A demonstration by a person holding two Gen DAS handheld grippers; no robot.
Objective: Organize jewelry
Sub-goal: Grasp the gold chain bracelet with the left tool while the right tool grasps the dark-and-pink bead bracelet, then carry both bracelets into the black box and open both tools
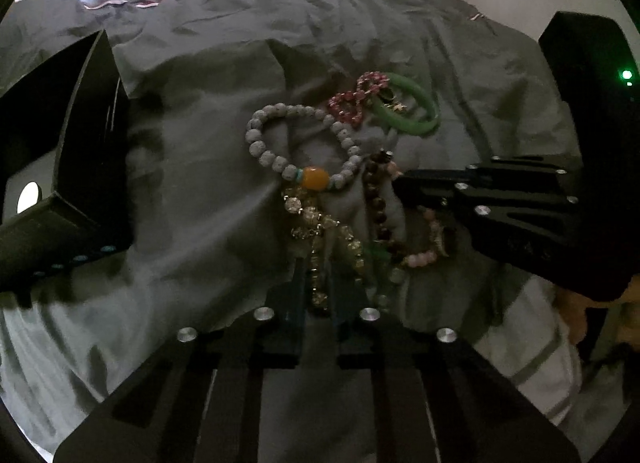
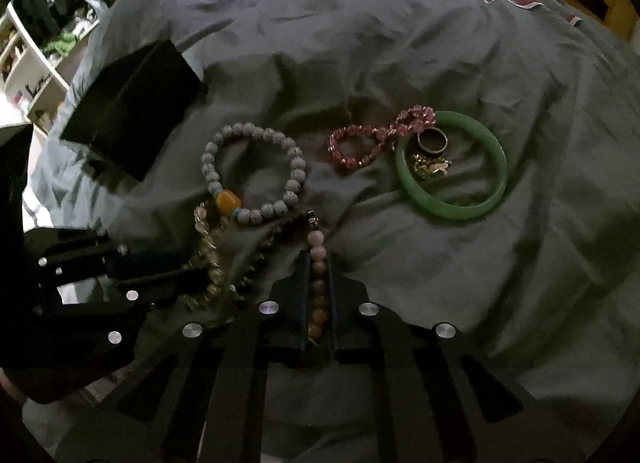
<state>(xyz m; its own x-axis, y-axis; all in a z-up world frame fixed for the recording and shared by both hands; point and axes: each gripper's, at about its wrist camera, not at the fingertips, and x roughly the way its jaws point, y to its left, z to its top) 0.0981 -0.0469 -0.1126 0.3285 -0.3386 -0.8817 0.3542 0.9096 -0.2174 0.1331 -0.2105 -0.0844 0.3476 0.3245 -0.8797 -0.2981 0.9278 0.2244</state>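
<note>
While jaws pinch round beads, smooth green bangle [image 2: 452, 167] rests on creased sheet [image 2: 520, 263].

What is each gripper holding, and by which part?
The left gripper is shut on a stretch of the clear crystal bead bracelet; the right gripper is shut on a run of the pink bead bracelet.

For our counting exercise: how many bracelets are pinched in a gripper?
2. The clear crystal bracelet is in the left gripper; the pale pink bead bracelet is in the right gripper.
</note>
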